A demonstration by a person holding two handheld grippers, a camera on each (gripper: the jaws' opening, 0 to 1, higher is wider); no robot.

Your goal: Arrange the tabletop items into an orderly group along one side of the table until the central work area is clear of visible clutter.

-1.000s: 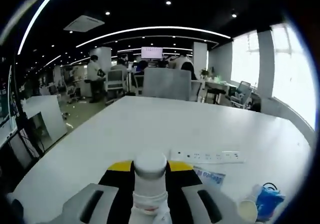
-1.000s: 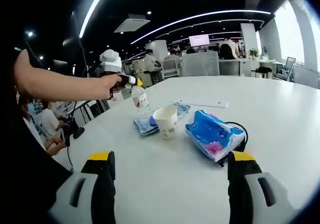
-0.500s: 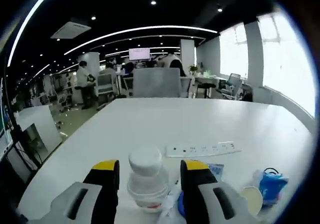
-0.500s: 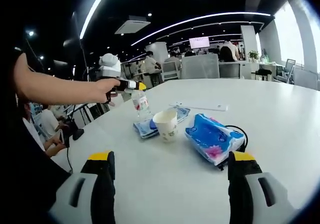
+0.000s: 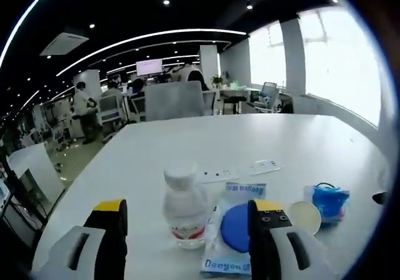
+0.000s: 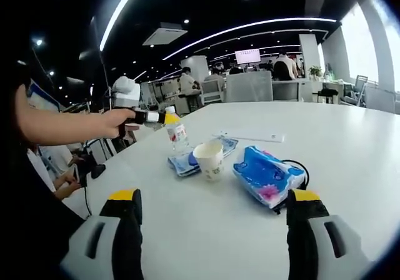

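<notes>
Reaching out level, left gripper sits by the water bottle, fingers apart.
Right gripper fingers apart too; its view catches the person's outstretched arm.

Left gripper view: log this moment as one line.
left gripper: open, around bottle | bottle: upright on table | right gripper: open, empty

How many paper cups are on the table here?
1: a paper cup stands between the water bottle and the blue tissue pack; none seems hidden.
</notes>
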